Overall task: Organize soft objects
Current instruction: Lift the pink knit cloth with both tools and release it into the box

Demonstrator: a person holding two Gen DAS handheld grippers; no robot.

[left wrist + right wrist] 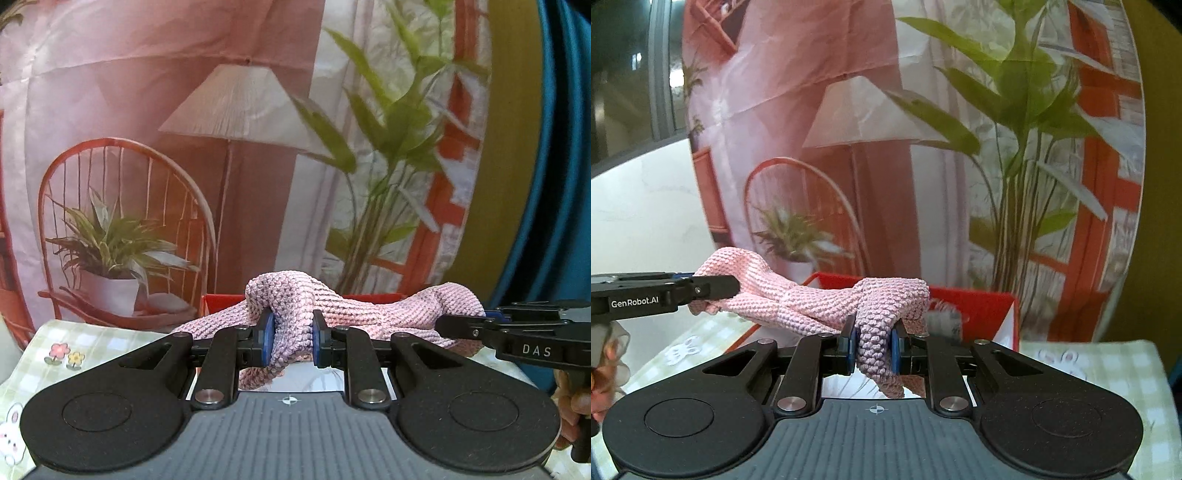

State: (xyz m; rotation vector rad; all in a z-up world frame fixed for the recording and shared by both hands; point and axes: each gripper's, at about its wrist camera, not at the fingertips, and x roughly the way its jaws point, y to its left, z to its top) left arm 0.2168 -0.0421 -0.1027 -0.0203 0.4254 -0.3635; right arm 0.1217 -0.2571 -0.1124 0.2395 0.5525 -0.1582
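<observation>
The printed backdrop (236, 155), showing a lamp, a chair and potted plants, fills the rear of both views and plays no part in the work. Below it, the desk (62, 354) carries a pale green checked cover with small flower and rabbit motifs. At the back of the desk stands a red box (979, 308), open at the top; something grey and blurred shows at its rim, but its contents cannot be made out, so how many items are already stowed cannot be judged. The task's item on view is one pink knitted cloth (354, 314), held clear of the desk and stretched between the two claws, in front of and just above the box's near edge. The left claw (293, 341) is clenched on a bunched fold at one end of the cloth, with a short tail hanging below the pads. The right claw (874, 350) is clenched likewise on the other end, its jaws nearly together with knit pinched between them. In each view the other claw appears at the side, gripping its own end. Assessment: the pickup is complete and the cloth is under two-handed control, but it is neither folded nor placed. What appears to remain is to spread or fold it, and probably to put it in the red box. No other soft items are visible on the desk.
</observation>
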